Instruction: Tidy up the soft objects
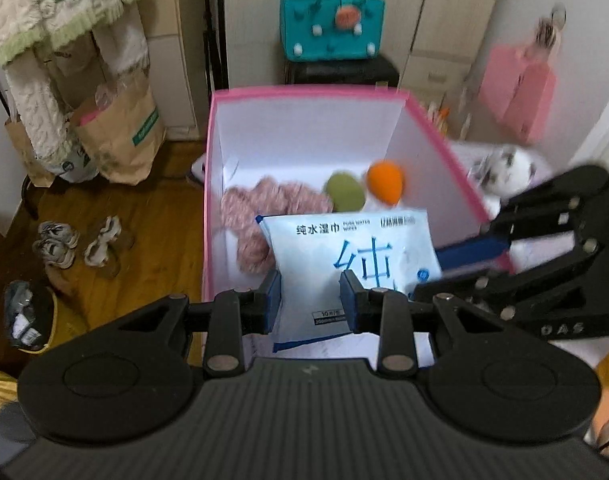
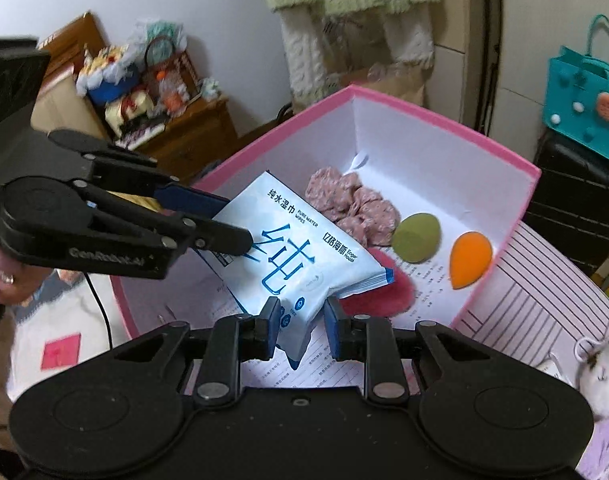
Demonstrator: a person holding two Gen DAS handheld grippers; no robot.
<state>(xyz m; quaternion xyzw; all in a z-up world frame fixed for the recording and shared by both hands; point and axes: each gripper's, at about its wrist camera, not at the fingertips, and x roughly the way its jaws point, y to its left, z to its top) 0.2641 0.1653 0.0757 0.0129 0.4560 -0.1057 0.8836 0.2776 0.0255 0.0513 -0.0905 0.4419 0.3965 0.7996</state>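
Two tongs share one load: the wet-wipes pack (image 2: 300, 258), pale blue with dark blue characters, hangs over the open pink box (image 1: 304, 92). The left tongs (image 1: 310, 298) are clenched on one end of the pack, both blue pads pressed against its sides in the left wrist view. The right tongs (image 2: 300, 320) grasp the pack's other end, its corner pinched between their pads (no earlier view here to compare against). In the right wrist view the left tongs come in from the left edge with their tips on the pack's far end, and part of a hand (image 2: 0, 276) shows behind them.

Inside the box, on its white floor, lie a pink knitted bundle (image 2: 354, 204), a green egg-shaped sponge (image 2: 416, 238) and an orange egg-shaped sponge (image 2: 470, 258), the two sponges near each other but apart. A dark pink fluffy piece (image 2: 384, 292) lies partly under the pack in the right wrist view. Printed paper (image 2: 428, 280) covers part of the box floor.

Outside the box, a white plush toy (image 1: 504, 172) sits just beyond its right wall. A teal handbag (image 1: 332, 24) stands on a dark stool behind the box, and paper bags (image 1: 116, 140) rest on the wooden floor to the left.
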